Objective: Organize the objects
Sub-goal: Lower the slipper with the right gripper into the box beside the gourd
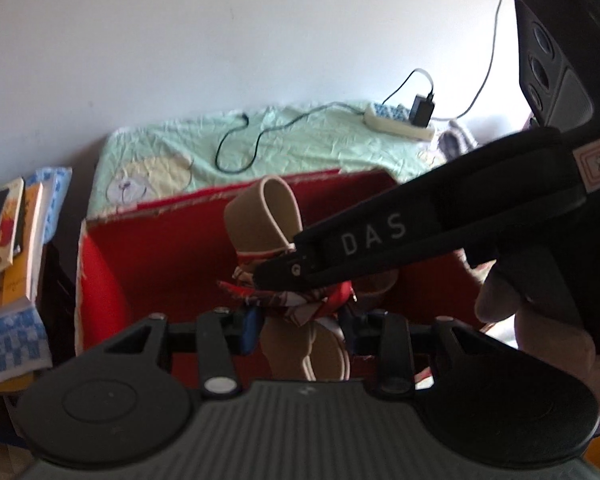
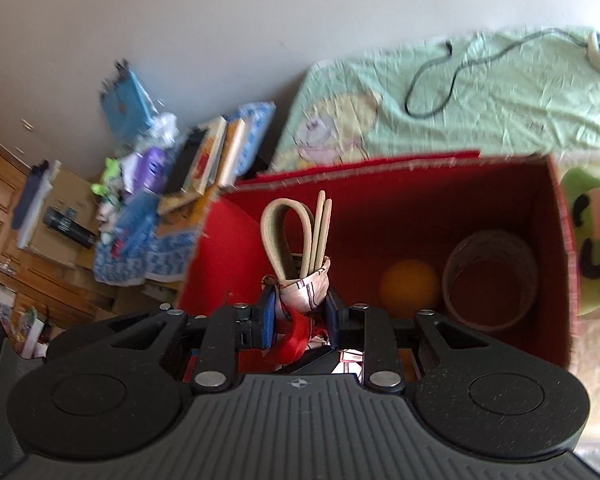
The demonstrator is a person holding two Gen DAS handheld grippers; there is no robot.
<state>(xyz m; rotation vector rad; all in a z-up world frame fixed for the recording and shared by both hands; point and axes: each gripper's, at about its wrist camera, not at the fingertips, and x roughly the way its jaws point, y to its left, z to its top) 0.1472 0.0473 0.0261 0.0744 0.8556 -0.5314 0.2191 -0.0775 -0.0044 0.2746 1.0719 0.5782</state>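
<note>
Right wrist view looks down into one red box (image 2: 400, 200), the landmark for everything else. The right gripper (image 2: 300, 314) hangs over the box's near-left part, its two blue-padded jaws pinching one bundle (image 2: 306, 284): beige straps tied round with a red-and-white patterned scarf. From the knot one beige loop and two thin flat ends stick up. On the box floor, right of the bundle, lie one orange ball (image 2: 409, 286) and one roll of tape (image 2: 490, 280), just beside each other. One green plush toy (image 2: 588, 240) sits at the box's right wall, outside it.

In the left wrist view the left gripper (image 1: 300, 326) is over the same box (image 1: 112, 280), its jaws pressed onto the same bundle (image 1: 296, 304) at the scarf; the right gripper (image 1: 278, 266) crosses in from the right and nips it from above, a hand (image 1: 540, 320) on its grip. Behind the box lies a pale green sheet (image 1: 300, 136) with one power strip (image 1: 396, 120) and one black cable (image 1: 236, 148). Left of the box stands a stack of books (image 1: 12, 240), number unclear.
</note>
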